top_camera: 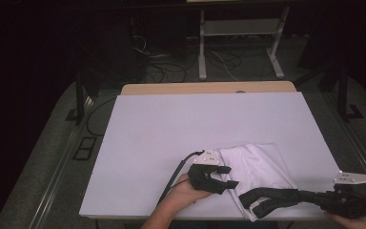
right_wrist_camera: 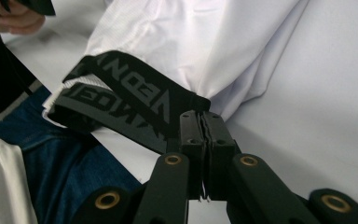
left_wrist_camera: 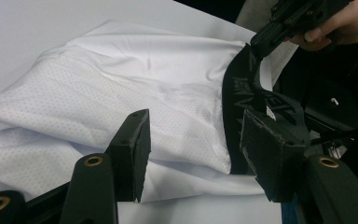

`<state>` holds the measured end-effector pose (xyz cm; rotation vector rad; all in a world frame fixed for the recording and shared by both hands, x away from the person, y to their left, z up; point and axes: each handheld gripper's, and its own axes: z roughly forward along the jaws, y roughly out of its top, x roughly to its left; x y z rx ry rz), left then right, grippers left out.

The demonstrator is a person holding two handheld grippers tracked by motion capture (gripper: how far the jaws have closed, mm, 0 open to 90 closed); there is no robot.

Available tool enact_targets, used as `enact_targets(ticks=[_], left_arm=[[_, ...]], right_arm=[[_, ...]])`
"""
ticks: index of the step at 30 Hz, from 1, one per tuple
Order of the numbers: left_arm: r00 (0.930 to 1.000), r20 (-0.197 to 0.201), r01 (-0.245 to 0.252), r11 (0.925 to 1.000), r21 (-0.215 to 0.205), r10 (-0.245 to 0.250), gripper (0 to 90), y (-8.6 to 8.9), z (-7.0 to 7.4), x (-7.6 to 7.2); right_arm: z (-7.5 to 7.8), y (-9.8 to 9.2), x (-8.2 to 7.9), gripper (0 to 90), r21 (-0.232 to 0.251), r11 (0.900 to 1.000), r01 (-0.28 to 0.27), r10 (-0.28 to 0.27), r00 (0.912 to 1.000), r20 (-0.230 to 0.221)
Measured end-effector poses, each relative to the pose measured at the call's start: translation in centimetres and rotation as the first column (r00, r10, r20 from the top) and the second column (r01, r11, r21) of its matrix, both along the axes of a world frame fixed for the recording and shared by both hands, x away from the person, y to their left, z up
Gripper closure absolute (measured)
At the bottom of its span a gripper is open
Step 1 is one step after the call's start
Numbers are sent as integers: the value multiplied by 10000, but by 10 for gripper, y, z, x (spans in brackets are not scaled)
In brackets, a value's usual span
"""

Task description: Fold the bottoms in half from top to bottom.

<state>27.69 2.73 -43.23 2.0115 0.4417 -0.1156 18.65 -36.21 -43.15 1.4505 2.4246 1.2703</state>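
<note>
A white mesh garment [top_camera: 259,167] with a black lettered waistband [top_camera: 271,196] lies crumpled at the front right of the white table top [top_camera: 195,124]. My right gripper [top_camera: 314,195] reaches in from the right and is shut on the waistband [right_wrist_camera: 135,93], its jaws [right_wrist_camera: 201,119] pressed together on the band's edge and pulling it taut. My left gripper [top_camera: 228,176] is at the garment's left edge. Its jaws [left_wrist_camera: 196,126] stand open just above the white cloth [left_wrist_camera: 121,79], the right one beside the waistband [left_wrist_camera: 242,88], pinching nothing.
The garment's band hangs over the table's front edge near the person's blue jeans [right_wrist_camera: 60,172]. A strip of wood [top_camera: 209,88] shows at the table's far edge. Behind it, cables and a grey metal stand [top_camera: 240,28] are on the dark floor.
</note>
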Motion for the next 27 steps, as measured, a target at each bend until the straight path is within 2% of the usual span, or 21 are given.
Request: enact_targets(ticks=[2, 4, 5, 10, 12, 14, 15, 16, 17, 18, 19, 21, 22, 23, 24, 25, 26, 27], left_arm=[[10000, -7, -45, 10000, 63, 46, 415, 0, -1, 1], [10000, 14, -91, 9999, 83, 91, 411, 1, -1, 1], [9999, -35, -127, 9999, 61, 127, 409, 1, -1, 1], [9994, -34, -335, 9994, -2, 335, 395, 4, -1, 3], [9992, -20, -402, 9992, 32, 402, 375, 5, -1, 3], [9985, -49, -547, 9985, 1, 547, 305, 5, -1, 4], [9985, -49, -547, 9985, 1, 547, 275, 5, -1, 4], [9974, -30, -718, 9974, -17, 718, 275, 7, -1, 5], [9968, -61, -799, 9968, -21, 799, 213, 7, -1, 5], [9956, -120, -935, 9956, -1, 934, 169, 9, -1, 6], [9947, -147, -1022, 9947, -63, 1020, 131, 10, -1, 6], [9947, -147, -1022, 9947, -63, 1020, 137, 10, -1, 6], [9947, -147, -1022, 9947, -63, 1020, 137, 10, -1, 6], [9924, -54, -1228, 9922, -200, 1227, 137, 17, -1, 9], [9924, -54, -1228, 9922, -200, 1227, 116, 17, -1, 9], [9924, -54, -1228, 9922, -200, 1227, 116, 17, -1, 9], [9907, -57, -1361, 9904, -253, 1360, 116, 22, -1, 12], [9897, -24, -1433, 9894, -247, 1432, 87, 23, -2, 12]], right_arm=[[0, 0, 0, 864, -51, 10000, 35, -35, 10000, 29], [-5, 1, 1, 862, -394, 9992, 38, -40, 10000, -54], [-6, 1, 1, 886, -419, 9991, 52, -56, 9999, -98], [-11, 0, 1, 885, -368, 9993, 119, -125, 9998, -152], [-9, 0, 0, 857, -346, 9993, 137, -138, 9999, -29], [-6, -1, 0, 802, -299, 9993, 223, -220, 9997, 120], [-6, -1, 0, 802, -299, 9993, 223, -220, 9997, 120], [-5, -1, 0, 762, -244, 9994, 257, -251, 9994, 243], [-4, -1, -1, 677, -297, 9989, 361, -348, 9985, 427], [-4, -1, 0, 649, -268, 9988, 399, -386, 9981, 489], [-4, -1, -1, 553, -181, 9989, 427, -415, 9973, 599], [-4, 0, 0, 553, -214, 9985, 505, -490, 9965, 672], [-4, 0, 0, 488, -214, 9985, 505, -490, 9965, 672], [-4, 0, 0, 488, -214, 9985, 505, -490, 9965, 672], [-4, 0, 0, 488, -214, 9985, 505, -490, 9965, 672], [-6, 2, 0, 488, -257, 9983, 527, -492, 9913, 1220], [-6, 2, 0, 228, -257, 9983, 527, -492, 9913, 1220], [-6, 3, 1, 120, -292, 9977, 607, -552, 9853, 1615]])
